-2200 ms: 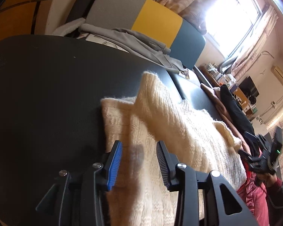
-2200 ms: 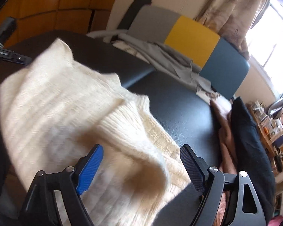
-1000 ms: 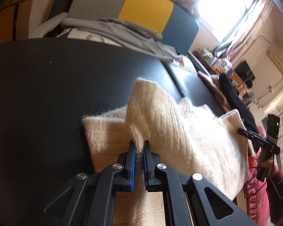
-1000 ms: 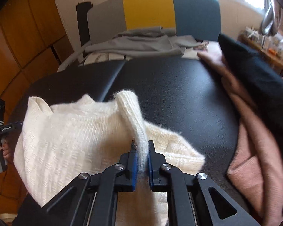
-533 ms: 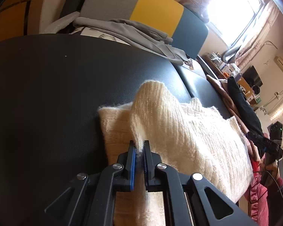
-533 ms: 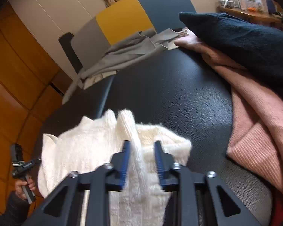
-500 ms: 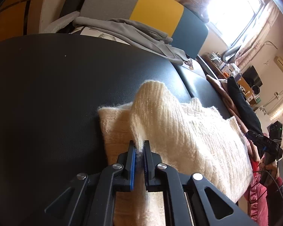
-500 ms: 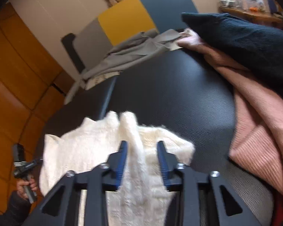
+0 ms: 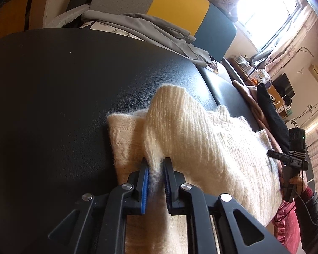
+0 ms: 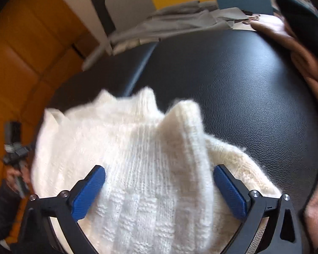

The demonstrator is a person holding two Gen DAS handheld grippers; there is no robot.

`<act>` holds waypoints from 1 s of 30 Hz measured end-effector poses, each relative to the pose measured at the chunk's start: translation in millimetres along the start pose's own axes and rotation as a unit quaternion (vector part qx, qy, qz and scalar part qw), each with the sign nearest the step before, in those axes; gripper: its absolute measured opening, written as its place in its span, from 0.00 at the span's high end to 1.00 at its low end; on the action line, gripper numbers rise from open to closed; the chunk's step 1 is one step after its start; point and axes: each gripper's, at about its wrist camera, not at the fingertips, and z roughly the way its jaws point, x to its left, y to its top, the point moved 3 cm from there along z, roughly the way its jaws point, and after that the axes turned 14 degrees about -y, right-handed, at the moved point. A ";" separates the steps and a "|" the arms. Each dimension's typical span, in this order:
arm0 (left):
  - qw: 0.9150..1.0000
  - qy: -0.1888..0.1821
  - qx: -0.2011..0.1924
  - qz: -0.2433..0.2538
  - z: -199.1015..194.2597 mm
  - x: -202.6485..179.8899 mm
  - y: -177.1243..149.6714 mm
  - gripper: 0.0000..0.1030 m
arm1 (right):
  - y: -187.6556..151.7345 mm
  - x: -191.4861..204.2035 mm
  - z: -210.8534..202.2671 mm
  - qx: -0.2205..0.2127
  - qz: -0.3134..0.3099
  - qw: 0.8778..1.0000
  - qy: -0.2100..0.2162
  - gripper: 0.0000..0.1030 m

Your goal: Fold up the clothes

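On the black table [image 9: 53, 89], the left gripper [image 9: 155, 182] pinches a raised fold of the cream sweater [image 9: 201, 139] while the right gripper [image 10: 159, 190] straddles it, fingers apart.

No text, label, brand, number or sign is legible in either view.

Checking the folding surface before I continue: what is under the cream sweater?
The cream sweater lies on the black padded surface, which shows all around it. Anything directly beneath the knit is covered, so I cannot tell.
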 end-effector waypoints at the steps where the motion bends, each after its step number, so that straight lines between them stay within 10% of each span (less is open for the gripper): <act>1: 1.000 -0.001 0.000 0.000 0.4 0.1 0.1 0.88 | 0.3 2.9 0.6 0.006 -0.006 1.000 -0.009 0.00; 10: 1.000 0.001 0.004 -0.003 4.5 -0.3 3.0 0.86 | -1.6 -20.3 -0.8 0.015 0.086 0.995 0.051 0.00; 15: 1.000 0.004 0.008 -0.003 5.3 -0.3 5.1 0.86 | 1.4 0.6 1.2 0.042 0.032 0.999 -0.003 0.03; 21: 1.000 0.007 0.008 0.000 6.5 0.9 7.2 0.85 | 9.3 5.7 -5.2 0.018 0.026 0.997 -0.069 0.74; 30: 0.998 0.040 -0.002 0.050 7.0 -11.3 6.3 0.90 | 10.0 10.9 -28.9 -0.032 0.030 0.994 -0.098 0.91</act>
